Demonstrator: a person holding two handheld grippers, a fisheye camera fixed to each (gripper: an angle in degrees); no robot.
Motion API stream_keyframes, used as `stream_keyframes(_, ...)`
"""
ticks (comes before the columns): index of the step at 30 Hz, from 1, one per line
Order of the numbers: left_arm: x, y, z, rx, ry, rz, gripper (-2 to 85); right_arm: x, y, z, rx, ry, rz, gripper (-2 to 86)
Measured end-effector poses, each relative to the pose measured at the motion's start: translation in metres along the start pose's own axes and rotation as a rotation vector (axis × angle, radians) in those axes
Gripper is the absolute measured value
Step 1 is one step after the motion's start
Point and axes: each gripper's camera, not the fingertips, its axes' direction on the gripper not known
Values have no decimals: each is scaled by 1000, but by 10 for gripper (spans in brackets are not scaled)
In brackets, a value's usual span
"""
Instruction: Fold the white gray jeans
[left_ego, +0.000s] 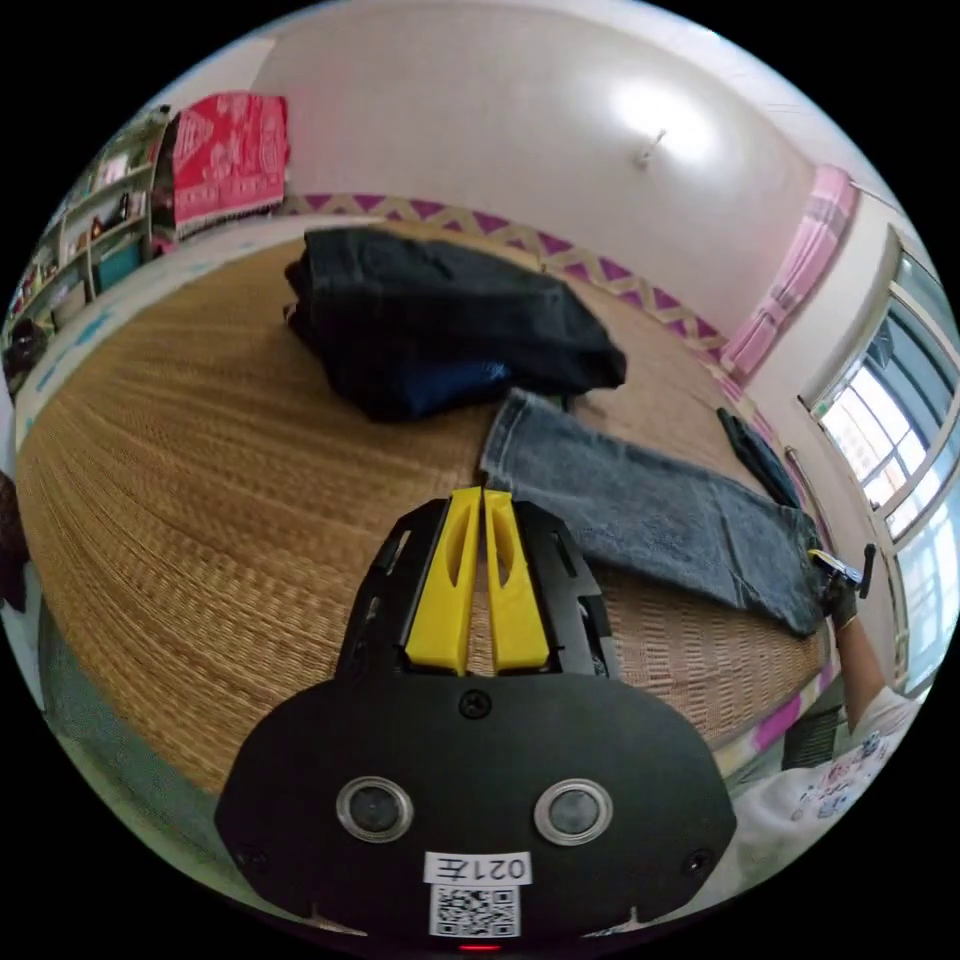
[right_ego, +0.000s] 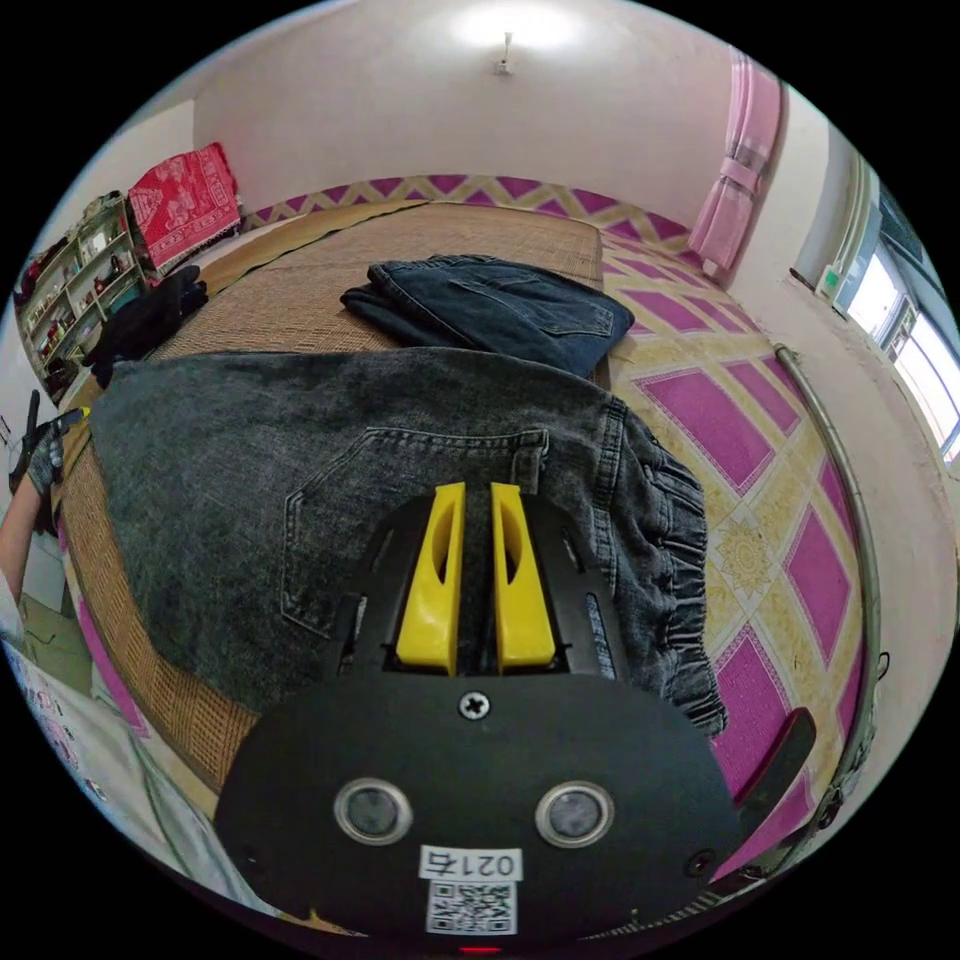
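While the gray jeans (right_ego: 330, 470) are spread flat on the woven mat (left_ego: 200, 480), near a folded stack of dark jeans (left_ego: 440, 320), the right gripper (right_ego: 478, 560) is seen with its jaws clenched on the waist fabric beside a back pocket. The left gripper (left_ego: 484, 570) is held over bare mat, its jaws pressed together on nothing, near the hem of the jeans.
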Motion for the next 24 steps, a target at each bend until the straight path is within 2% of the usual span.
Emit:
stream_keyframes(2,4,-8,-11,26,-1,11,-9,2,-4,-16,19,-49,-13,75)
stream_keyframes(6,41,-26,-47,137,-123,161,-7,7,-15,-43,115,-85,-112,81)
stream_keyframes(10,89,-52,-24,42,-3,379,13,6,-41,-27,27,5,-313,89)
stream_keyframes(18,145,-94,33,-103,107,675,75,3,-90,4,-119,-4,-573,96)
stream_keyframes(21,154,-98,41,-173,75,773,88,-4,-96,8,-176,-53,-684,65)
stream_keyframes(24,155,-96,41,-227,62,839,95,-3,-94,-7,-151,-98,-713,24)
